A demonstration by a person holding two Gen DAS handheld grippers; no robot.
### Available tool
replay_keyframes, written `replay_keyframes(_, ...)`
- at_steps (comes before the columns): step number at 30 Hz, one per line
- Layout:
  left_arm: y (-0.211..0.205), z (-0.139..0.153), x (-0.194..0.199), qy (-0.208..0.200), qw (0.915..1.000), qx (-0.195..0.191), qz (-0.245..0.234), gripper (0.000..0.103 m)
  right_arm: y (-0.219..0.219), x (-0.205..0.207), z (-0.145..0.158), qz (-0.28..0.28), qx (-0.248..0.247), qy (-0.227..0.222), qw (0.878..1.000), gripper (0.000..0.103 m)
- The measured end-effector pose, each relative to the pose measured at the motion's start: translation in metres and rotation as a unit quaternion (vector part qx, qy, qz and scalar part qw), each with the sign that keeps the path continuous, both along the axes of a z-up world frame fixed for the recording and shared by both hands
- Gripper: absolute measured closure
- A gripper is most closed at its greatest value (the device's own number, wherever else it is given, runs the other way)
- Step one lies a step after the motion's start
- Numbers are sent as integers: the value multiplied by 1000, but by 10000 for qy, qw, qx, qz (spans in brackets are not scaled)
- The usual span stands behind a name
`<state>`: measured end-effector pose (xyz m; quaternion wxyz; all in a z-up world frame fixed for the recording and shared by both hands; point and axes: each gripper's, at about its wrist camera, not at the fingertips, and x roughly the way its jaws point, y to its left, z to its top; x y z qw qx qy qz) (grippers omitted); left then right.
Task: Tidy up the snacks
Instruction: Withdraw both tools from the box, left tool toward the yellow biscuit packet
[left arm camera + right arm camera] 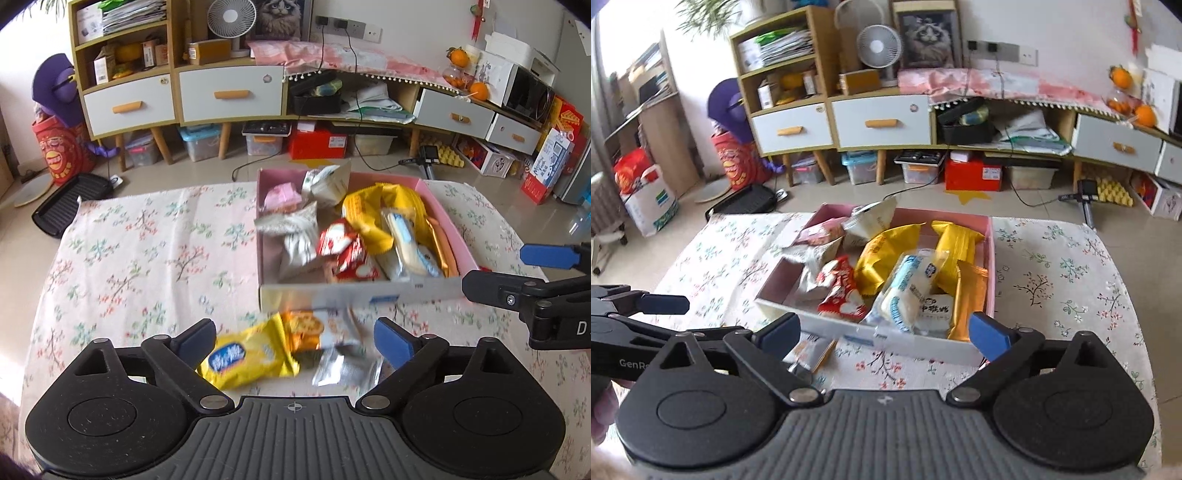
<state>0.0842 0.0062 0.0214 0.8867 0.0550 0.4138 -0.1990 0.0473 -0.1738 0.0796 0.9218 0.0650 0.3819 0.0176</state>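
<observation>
Most snacks already lie in the shallow pink cardboard box (448, 218) on the floral-clothed desk (140, 251). Three packets remain outside, just before its near wall: a yellow wrapper (247, 356), an orange biscuit pack (304, 330) and a silver sachet (345, 369). The left gripper (295, 338) stands wide open around them, gripping nothing; the right gripper (884, 328), equally wide, is empty.

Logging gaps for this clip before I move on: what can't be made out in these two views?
- Loose snack packets on the tablecloth: left wrist view, motion-blurred; only the yellow packet reads clearly. The right wrist view hides most behind the right gripper.
- Box floor: both views, covered by snacks.
- Right gripper in the left wrist view: cut off by the right edge.
- Left gripper in the right wrist view: cut off by the left edge.
</observation>
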Motion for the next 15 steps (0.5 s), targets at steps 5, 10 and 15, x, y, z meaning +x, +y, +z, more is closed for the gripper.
replay_keyframes(5,12,-16,-15,-184,9996,130,-179,8,12,-9,-1,228,-278,60,9993,2)
replay_keyframes(10,24,-27,-19,-179,9996,92,-173,8,24,-14,-4,481,-435,91,9979,1)
replay_keyframes(15,33,-43,-18,-93,9996,131,-242,8,33,-16,-9,537,-444,153,9975,0)
